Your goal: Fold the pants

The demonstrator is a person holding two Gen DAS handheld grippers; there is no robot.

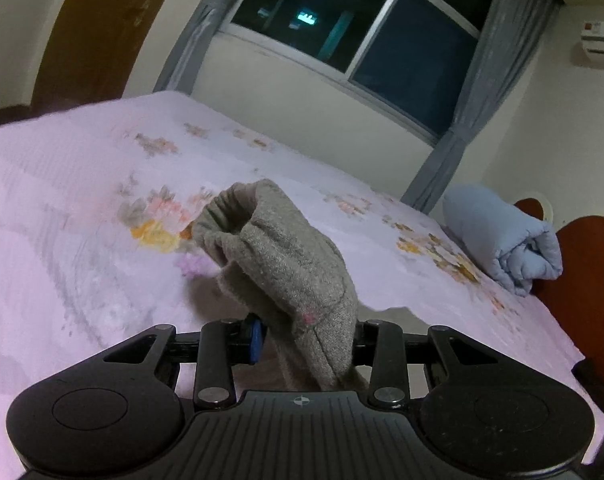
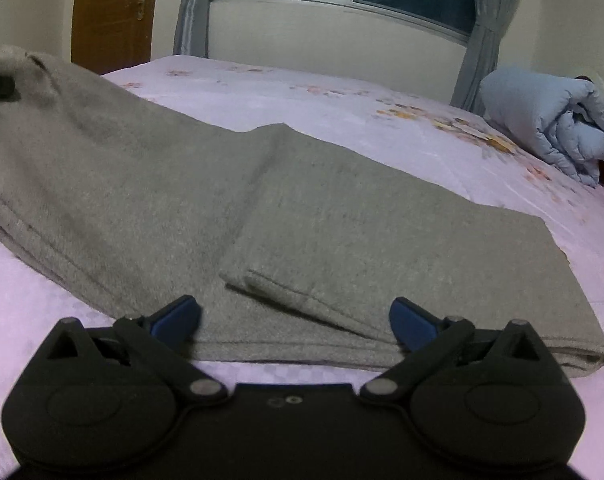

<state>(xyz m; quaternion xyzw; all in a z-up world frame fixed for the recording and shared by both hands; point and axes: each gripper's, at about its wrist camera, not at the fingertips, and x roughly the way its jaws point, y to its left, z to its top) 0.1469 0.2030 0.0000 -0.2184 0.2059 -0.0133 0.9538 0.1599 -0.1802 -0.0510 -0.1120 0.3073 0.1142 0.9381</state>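
One pair of grey pants (image 2: 261,200) is counted, laid across one bed (image 2: 342,92) covered in a pale lilac floral sheet. Two grippers are seen: the left gripper (image 1: 302,336) and the right gripper (image 2: 293,320), each fitted with two fingers, so four fingers are counted, though only three blue pads are visible. One rolled light-blue quilt (image 2: 550,120) is counted near the headboard. One window (image 1: 354,28) is seen, flanked by two grey curtains (image 1: 486,92). One brown door (image 2: 115,12) and one air conditioner (image 1: 600,40) are counted.
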